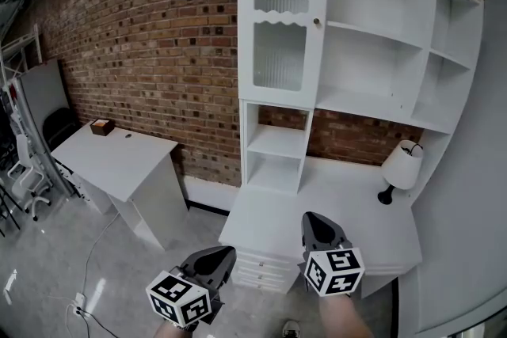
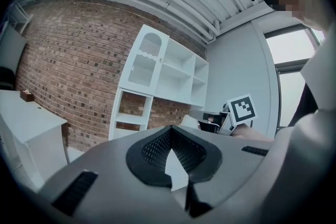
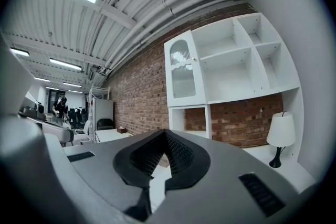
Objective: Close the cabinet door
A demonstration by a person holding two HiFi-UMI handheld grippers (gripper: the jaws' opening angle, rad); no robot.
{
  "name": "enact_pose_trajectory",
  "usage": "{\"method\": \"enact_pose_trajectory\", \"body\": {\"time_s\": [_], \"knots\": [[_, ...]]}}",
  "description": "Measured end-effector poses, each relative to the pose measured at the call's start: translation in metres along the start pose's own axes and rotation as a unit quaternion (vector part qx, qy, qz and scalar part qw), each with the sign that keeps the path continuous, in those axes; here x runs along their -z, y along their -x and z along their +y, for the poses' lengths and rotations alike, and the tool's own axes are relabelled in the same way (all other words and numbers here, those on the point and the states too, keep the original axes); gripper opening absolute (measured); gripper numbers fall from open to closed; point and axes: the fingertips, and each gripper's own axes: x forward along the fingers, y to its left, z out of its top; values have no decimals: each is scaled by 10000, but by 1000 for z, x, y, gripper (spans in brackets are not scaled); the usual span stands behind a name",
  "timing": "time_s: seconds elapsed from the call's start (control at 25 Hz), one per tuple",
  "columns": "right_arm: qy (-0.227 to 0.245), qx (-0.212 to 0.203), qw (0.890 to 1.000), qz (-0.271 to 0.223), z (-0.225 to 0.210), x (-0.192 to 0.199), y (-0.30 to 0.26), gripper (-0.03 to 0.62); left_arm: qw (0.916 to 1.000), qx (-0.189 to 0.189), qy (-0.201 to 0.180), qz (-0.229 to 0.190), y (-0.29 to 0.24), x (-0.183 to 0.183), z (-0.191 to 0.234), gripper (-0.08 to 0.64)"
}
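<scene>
The white cabinet door has a ribbed glass pane and a small knob. It sits at the upper left of the white shelf unit and looks flat against the unit's front; no gap shows. The same door appears in the right gripper view and, smaller, as the door in the left gripper view. My left gripper and right gripper are held low in front of the desk, far from the door. Both the left gripper and the right gripper are shut with nothing between them.
A white desk with drawers stands under the shelves, with a white lamp at its right end. To the left is a white table bearing a small brown box. Chairs and a floor cable lie further left.
</scene>
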Motion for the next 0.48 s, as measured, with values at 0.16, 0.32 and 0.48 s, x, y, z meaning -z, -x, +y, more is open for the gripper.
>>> {"method": "enact_pose_trajectory", "body": {"time_s": [0.16,0.32,0.48], "knots": [[4,-19,10000,19,1,2,6,28,10000,11,9,3,1,3,-6,8],[10,-24,10000,26,-1,2,11,26,10000,7,22,-8,1,4,-11,8],[14,-34,10000,-1,-2,1,13,28,10000,1,18,-9,2,6,-13,8]]}}
